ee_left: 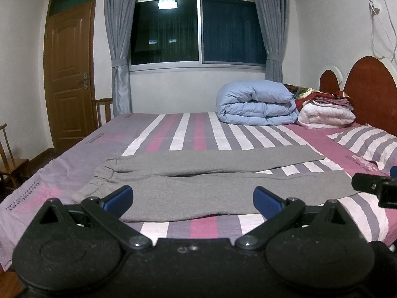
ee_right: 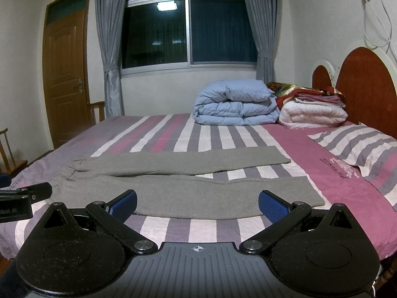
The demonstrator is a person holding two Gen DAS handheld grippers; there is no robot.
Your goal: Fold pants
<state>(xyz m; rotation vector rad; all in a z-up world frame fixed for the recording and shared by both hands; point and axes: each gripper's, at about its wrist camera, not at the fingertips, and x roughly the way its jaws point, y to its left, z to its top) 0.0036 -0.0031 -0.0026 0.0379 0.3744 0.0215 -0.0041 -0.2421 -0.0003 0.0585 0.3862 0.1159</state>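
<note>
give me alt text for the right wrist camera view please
Grey pants lie flat and unfolded on a striped bed, waistband left, legs running right. The open right gripper hovers at their near edge, holding nothing. Folded quilts sit by the headboard.

1. Walls (ee_left: pixel 173 89): plain white, both views.
2. Window (ee_left: pixel 198 29): far wall, metal-framed sliding panes, dark outside; a ceiling light (ee_left: pixel 167 4) shows as a reflection in the upper left pane.
3. Curtains (ee_left: pixel 117 49): grey, one each side of the window, both tied back.
4. Door (ee_left: pixel 69 74): brown wood, left of window, shut, with a transom panel above it.
5. Wooden chair (ee_left: pixel 10 164): far left, near the door; a second chair back (ee_left: pixel 104 109) stands beside the left curtain.
6. Bed (ee_right: pixel 203 131): striped pink, white and grey sheet; rounded red-brown headboard (ee_right: pixel 367 84) at right.
7. White cable (ee_right: pixel 372 19): hangs from a wall socket above the headboard.
</note>
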